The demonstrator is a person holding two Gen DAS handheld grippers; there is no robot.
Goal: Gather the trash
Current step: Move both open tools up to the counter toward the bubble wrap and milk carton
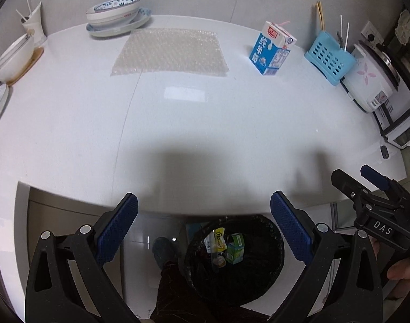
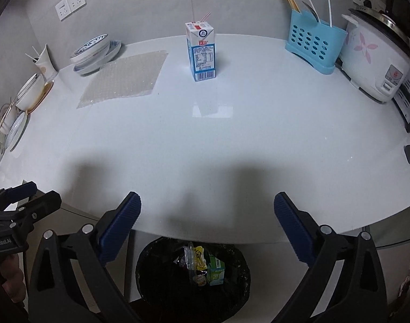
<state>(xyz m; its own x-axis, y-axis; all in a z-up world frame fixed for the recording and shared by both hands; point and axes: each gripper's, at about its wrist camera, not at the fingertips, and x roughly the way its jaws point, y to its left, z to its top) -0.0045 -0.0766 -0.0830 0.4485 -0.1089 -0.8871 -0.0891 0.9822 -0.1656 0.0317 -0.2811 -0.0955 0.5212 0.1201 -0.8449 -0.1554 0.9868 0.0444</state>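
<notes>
Trash, a yellow wrapper and a small green carton, lies in the black-lined round bin below our white counter's edge. Left to right we see a bubble-wrap sheet and an upright blue-and-white milk carton. Our left gripper and right gripper gape wide above the bin, holding nothing.

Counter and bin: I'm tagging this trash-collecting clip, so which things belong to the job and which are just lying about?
Job:
- milk carton with a straw, upright
- bubble wrap sheet, flat
- black-lined bin below the counter edge, wrappers and a green carton inside
- left gripper, right gripper, both open, empty

Lying about:
- stacked bowls
- blue utensil holder
- rice cooker
- cup
</notes>
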